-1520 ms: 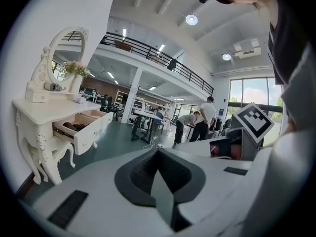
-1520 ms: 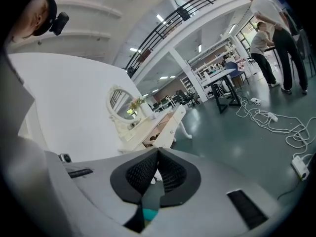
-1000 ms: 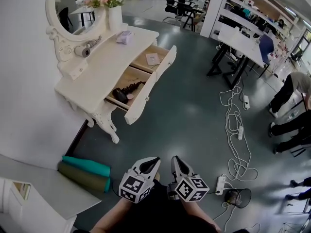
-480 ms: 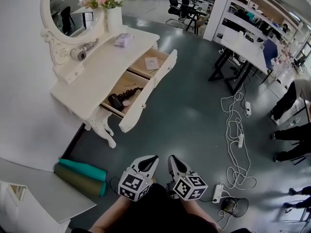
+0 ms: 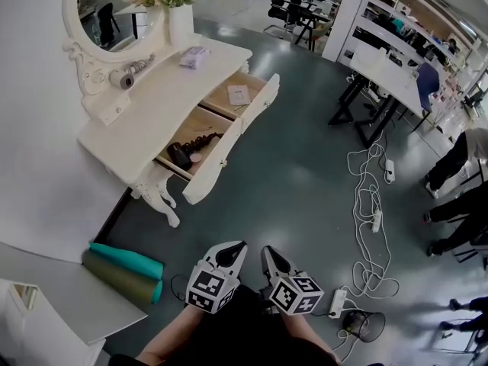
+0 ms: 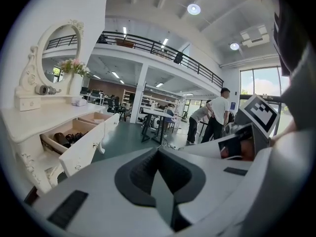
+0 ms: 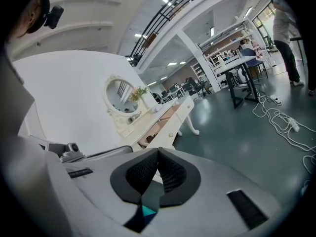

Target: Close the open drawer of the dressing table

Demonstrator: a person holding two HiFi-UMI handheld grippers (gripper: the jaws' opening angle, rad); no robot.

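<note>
- Left gripper [image 5: 237, 245]: my jaws are pressed together at the tips and hold nothing. The gripper sits low and close to my body, pointing up-frame in the head view.
- Right gripper [image 5: 268, 250]: my jaws are likewise closed on nothing. It lies just beside the left gripper, with the two cubes nearly touching.
- Dressing table [image 5: 149, 107]: it stands against the white wall, up and to the left of both grippers and well apart from them. A stretch of grey floor [image 5: 293, 181] lies between.
- Nearer drawer [image 5: 214, 163]: it is pulled out, with a dark object [image 5: 180, 155] lying inside. Its white front faces the open floor, and neither gripper touches it.
- Farther drawer [image 5: 260, 104]: it is also pulled out, beside the nearer one, and holds a paper [image 5: 239, 94].
- Left gripper view: the table [image 6: 29, 118] lies left of my closed jaw tips, beyond them.
- Right gripper view: the table [image 7: 129, 120] stands above my closed jaw tips, farther off.
</note>
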